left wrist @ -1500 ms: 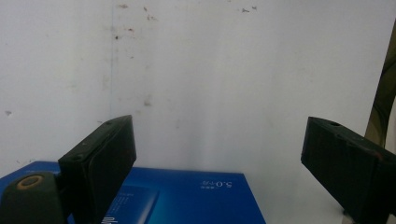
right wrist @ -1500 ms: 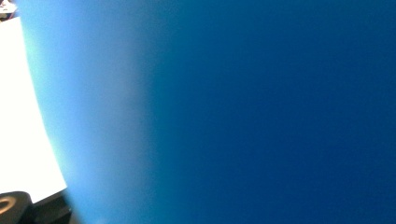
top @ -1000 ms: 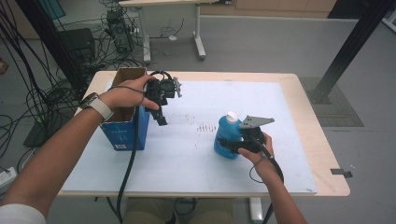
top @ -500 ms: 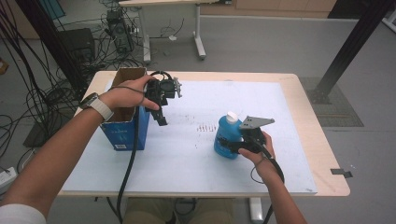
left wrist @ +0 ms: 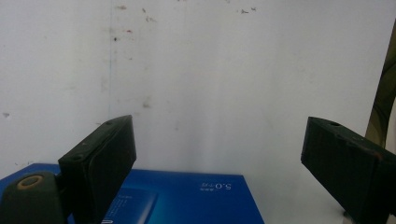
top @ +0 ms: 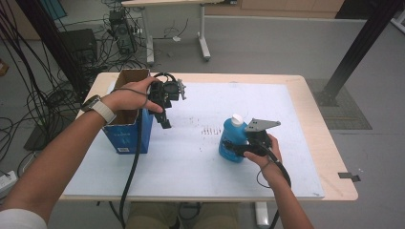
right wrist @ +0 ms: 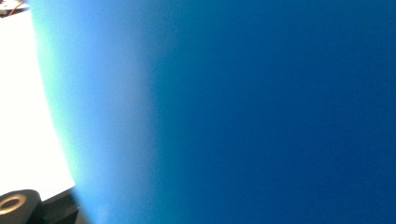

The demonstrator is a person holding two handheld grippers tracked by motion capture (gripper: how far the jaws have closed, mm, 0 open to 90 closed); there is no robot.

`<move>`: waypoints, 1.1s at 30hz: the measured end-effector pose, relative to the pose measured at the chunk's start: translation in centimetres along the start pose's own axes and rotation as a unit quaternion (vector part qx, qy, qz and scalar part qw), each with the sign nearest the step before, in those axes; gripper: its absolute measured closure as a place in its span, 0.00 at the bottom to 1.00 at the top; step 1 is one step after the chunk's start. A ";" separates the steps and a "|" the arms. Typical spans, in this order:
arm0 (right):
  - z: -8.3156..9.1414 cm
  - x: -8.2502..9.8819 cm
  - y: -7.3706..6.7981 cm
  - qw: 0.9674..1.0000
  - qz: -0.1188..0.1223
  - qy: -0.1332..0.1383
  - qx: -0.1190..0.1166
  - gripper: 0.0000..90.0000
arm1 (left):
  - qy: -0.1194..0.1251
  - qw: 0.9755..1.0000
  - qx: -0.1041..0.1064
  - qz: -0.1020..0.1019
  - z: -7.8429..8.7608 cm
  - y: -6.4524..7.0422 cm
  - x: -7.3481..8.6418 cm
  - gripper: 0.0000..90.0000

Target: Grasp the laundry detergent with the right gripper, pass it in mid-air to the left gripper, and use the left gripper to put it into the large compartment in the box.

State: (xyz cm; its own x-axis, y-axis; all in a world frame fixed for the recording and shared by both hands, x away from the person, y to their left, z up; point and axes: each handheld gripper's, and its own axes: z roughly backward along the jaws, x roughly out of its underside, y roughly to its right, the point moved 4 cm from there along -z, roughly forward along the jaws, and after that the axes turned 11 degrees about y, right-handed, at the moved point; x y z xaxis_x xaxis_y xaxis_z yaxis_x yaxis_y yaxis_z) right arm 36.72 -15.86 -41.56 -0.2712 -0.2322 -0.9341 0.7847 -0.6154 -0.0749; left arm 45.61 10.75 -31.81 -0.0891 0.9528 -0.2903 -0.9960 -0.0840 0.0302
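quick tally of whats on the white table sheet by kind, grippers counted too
blue plastic bottle with white cap: 1
open blue cardboard box: 1
black hand-held grippers: 2, the left gripper with fingers open beside the box, the right gripper shut on the bottle
total: 4

The bottle is bright blue with a white cap; close up in the right gripper view its side shades from pale cyan at the lit edge to deep blue. The open box is blue outside, with small white print on its face, and plain brown cardboard inside. Both tongs are black, the left tongs and the right tongs alike (the plate on the right one is grey). The bench is pale wood under a white sheet flecked with small dark marks.
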 end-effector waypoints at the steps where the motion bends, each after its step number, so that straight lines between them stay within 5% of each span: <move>1: 0.0 0.0 0.0 1.000 0.000 0.000 -0.001 0.47 | -0.001 1.000 0.000 0.000 0.0 0.0 0.0 0.12; 33: 0.0 0.0 0.0 1.000 -0.001 -0.003 0.004 0.48 | 0.001 1.000 -0.001 0.001 0.2 0.2 0.0 0.12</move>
State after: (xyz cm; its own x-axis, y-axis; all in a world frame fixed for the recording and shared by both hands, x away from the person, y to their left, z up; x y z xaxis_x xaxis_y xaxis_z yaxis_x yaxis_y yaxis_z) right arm 36.72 -15.82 -41.52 -0.2760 -0.2361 -0.9317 0.7801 -0.6212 -0.0737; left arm 45.41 10.81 -31.58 -0.0914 0.9518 -0.2928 -0.9958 -0.0868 0.0286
